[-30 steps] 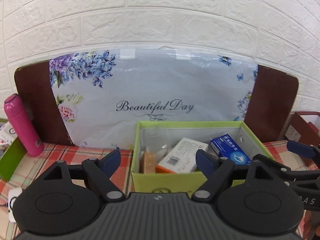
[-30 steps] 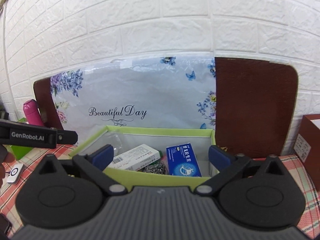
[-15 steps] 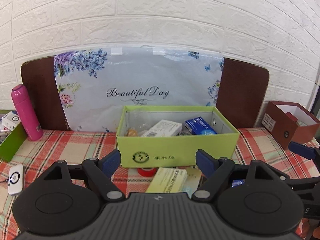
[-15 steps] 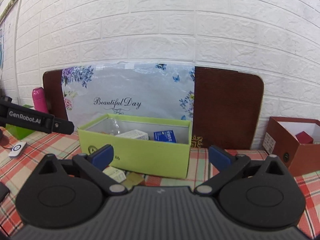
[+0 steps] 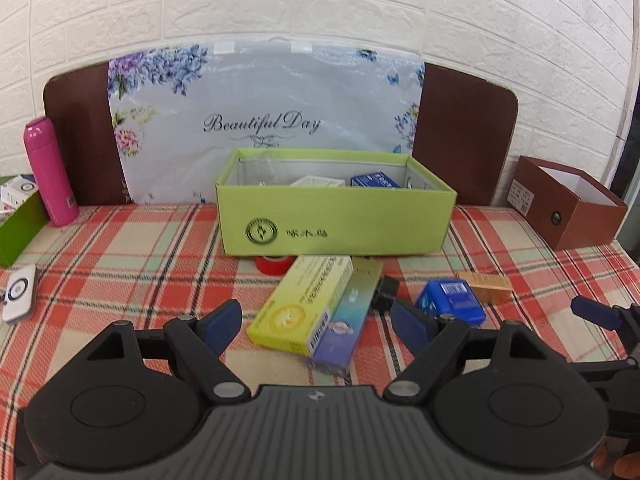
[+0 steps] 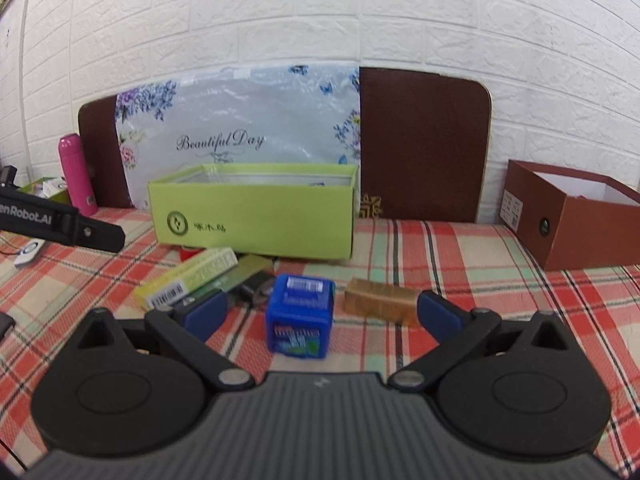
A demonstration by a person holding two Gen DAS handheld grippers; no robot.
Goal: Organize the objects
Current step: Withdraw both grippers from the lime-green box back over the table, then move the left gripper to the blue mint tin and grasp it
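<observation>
Boxes lie loose on the table at 6 o'clock of the green box [image 5: 335,216]. Right gripper [image 6: 320,314], jaws wide and empty, frames the blue box [image 6: 299,316]; center it, then close gently. Left gripper [image 5: 318,326] hovers, jaws wide, over the yellow box [image 5: 301,304].

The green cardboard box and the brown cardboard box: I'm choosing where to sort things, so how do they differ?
The green cardboard box stands mid-table against the floral bag; the brown cardboard box sits at the right edge, angled. The green cardboard box already holds packets; no contents show in the brown cardboard box, only its white inner walls. The green one bears a round logo, the brown one a white label. Both are open-topped on the plaid cloth.
</observation>
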